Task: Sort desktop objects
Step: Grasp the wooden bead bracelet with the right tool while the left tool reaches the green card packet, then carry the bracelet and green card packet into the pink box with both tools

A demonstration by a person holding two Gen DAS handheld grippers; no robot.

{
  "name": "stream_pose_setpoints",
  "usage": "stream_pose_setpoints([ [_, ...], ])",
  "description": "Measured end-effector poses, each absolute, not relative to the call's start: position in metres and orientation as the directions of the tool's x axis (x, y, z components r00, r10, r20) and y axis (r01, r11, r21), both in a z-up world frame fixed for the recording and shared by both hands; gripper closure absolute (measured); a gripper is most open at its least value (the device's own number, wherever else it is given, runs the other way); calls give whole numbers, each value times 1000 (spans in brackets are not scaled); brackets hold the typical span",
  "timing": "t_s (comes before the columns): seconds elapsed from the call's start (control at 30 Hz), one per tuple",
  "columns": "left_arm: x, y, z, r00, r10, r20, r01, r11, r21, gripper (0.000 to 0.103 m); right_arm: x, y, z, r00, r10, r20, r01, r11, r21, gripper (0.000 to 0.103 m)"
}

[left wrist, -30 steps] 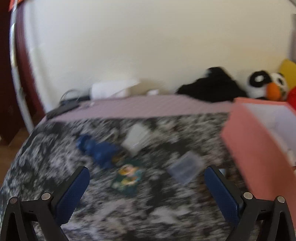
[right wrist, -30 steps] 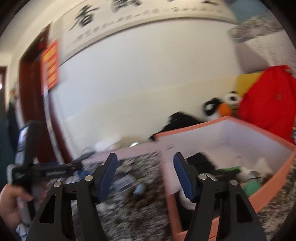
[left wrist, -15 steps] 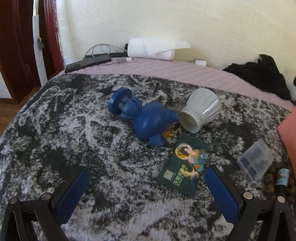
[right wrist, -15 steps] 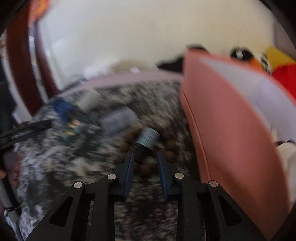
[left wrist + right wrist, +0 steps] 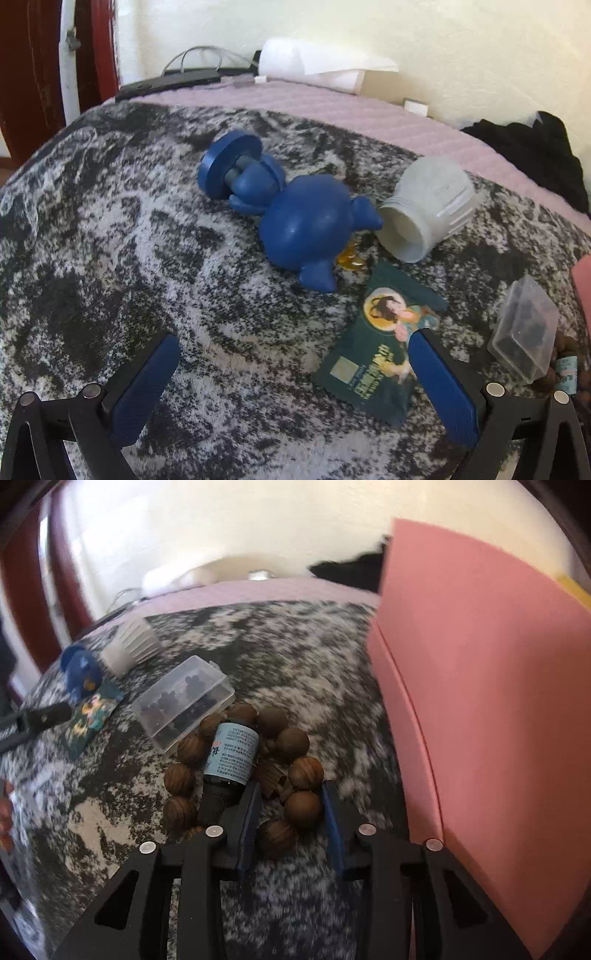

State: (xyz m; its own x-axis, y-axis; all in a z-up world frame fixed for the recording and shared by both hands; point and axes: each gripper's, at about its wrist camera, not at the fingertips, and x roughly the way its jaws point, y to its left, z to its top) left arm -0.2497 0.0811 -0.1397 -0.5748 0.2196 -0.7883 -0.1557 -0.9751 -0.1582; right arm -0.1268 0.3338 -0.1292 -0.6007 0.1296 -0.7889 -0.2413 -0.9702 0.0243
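In the left wrist view a blue toy figure (image 5: pixel 295 225) lies on its side on the black-and-white cloth, next to a white ribbed cap (image 5: pixel 428 210), a dark green sachet (image 5: pixel 380 347) and a clear plastic case (image 5: pixel 524 332). My left gripper (image 5: pixel 291 369) is open and empty, low over the cloth; its right finger overlaps the sachet. In the right wrist view my right gripper (image 5: pixel 291 805) is partly open with its fingers down around beads of a brown wooden bead bracelet (image 5: pixel 303 771). A small dark bottle with a blue label (image 5: pixel 231 753) lies across the bracelet.
A pink box (image 5: pixel 480 701) stands close on the right of the bracelet; its corner shows in the left wrist view (image 5: pixel 583 280). A pink strip of bedding (image 5: pixel 332 107), a white paper roll (image 5: pixel 317 70), cables and black cloth (image 5: pixel 528 155) lie at the back by the wall.
My right gripper dropped from above the box to the bracelet and narrowed its jaws around some beads. My left gripper moved lower and closer to the blue toy and the sachet.
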Motion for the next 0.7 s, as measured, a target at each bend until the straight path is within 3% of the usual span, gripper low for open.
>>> stream_pose_setpoints([
  [0.07, -251, 79, -139, -573, 218, -790, -149, -976, -161, 1, -120, 331, -117, -642, 114, -758, -236, -970, 54, 82],
  [0.3, -244, 79, -121, -598, 271, -755, -196, -962, -190, 1, -75, 314, -34, -826, 31, -563, -148, -975, 163, 82],
  [0.63, -245, 115, -155, -553, 224, -802, -281, -957, -74, 1, -45, 328, -10, -856, 0, -517, -152, -956, 251, 82],
  [0.7, -243, 128, -161, -576, 157, -802, -290, -957, 21, 1, -45, 327, -8, -860, -9, -511, -143, -956, 258, 81],
])
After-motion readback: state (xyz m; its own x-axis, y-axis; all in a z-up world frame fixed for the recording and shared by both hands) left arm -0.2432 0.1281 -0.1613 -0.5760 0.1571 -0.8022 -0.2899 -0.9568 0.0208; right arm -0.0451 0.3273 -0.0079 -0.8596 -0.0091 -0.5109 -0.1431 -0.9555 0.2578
